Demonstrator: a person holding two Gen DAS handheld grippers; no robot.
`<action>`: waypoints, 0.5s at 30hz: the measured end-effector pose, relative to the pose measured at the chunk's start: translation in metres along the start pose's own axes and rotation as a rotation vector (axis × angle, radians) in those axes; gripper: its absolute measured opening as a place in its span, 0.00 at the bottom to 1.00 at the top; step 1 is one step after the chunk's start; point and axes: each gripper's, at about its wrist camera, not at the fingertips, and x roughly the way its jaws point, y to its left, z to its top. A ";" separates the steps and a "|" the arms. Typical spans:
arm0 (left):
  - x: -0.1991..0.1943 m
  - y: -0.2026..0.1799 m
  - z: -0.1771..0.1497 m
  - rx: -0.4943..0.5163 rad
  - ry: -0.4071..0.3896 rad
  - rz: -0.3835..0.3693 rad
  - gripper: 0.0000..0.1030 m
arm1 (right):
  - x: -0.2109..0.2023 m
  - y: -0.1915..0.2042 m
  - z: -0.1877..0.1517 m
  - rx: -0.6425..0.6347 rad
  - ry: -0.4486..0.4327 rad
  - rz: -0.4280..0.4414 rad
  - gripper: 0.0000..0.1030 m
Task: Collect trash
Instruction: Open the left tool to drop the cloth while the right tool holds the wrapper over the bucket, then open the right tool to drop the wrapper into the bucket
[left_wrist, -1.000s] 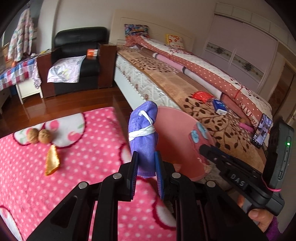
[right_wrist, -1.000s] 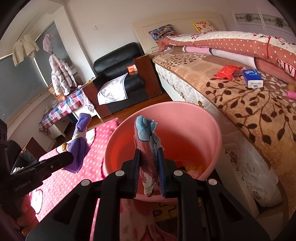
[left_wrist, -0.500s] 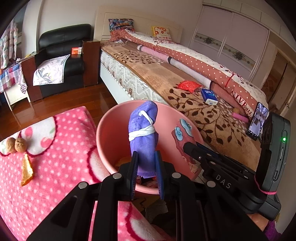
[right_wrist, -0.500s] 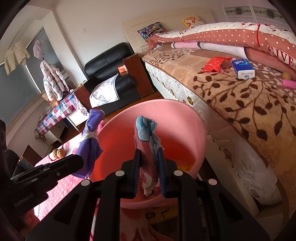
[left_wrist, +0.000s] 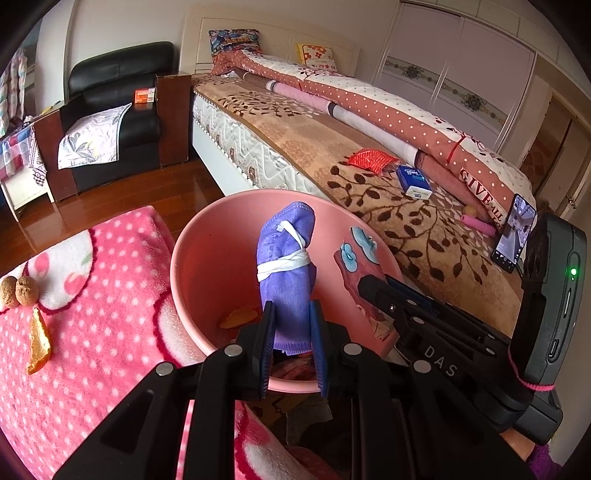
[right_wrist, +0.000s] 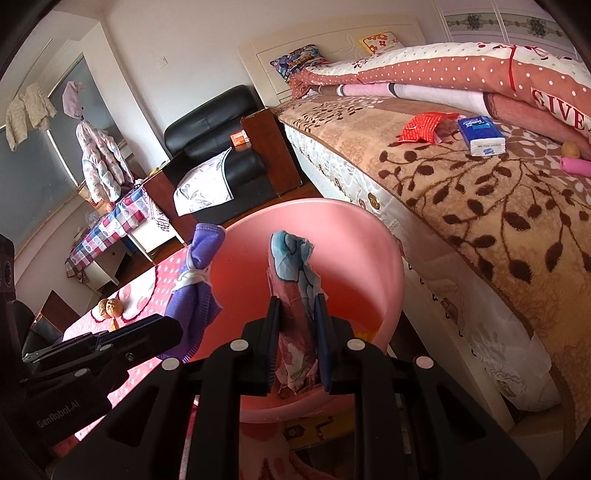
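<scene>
- While both claws hang over the pink basin (left_wrist: 192, 236), each one pinches a piece of trash above its open mouth
- Left claw (left_wrist: 291, 345) is pressed onto a purple cloth bundle (left_wrist: 286, 266) tied with a white string; the bundle stands upright between the pads
- Right claw (right_wrist: 297, 345) is pressed onto a crumpled printed wrapper (right_wrist: 291, 266), pink and blue, also upright
- Inside the basin, a scrap of orange peel (left_wrist: 238, 318) already lies at the bottom
- Risk, as a judgement: the two claws sit close together over one basin, so releasing at once could knock one tool against the other
- Risk: the purple bundle leans near the basin's left rim in the right wrist view, so a careless drop could catch the rim and fall onto the blanket
- Risk: the thin wrapper may cling to a pad instead of falling
- Beside the basin, the surface wears a pink polka-dot blanket (left_wrist: 92, 350); two walnuts (left_wrist: 18, 291) and another orange peel (left_wrist: 37, 345) lie on it, not yet collected
- Beyond stands a bed (left_wrist: 369, 177) with a brown leaf-patterned cover, holding a red packet (left_wrist: 369, 159) and a blue tissue pack (left_wrist: 413, 181)
- Farther off, a black armchair (left_wrist: 118, 96) sits on a wooden floor
</scene>
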 end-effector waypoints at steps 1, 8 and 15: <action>0.000 0.000 0.000 0.000 0.000 0.000 0.17 | 0.000 0.000 0.000 0.000 0.000 0.000 0.18; 0.000 0.000 0.000 0.000 0.001 0.000 0.18 | 0.000 -0.001 0.001 -0.001 -0.004 -0.002 0.18; -0.002 0.001 0.001 -0.011 -0.001 0.000 0.18 | 0.000 -0.002 0.001 0.001 -0.003 -0.003 0.18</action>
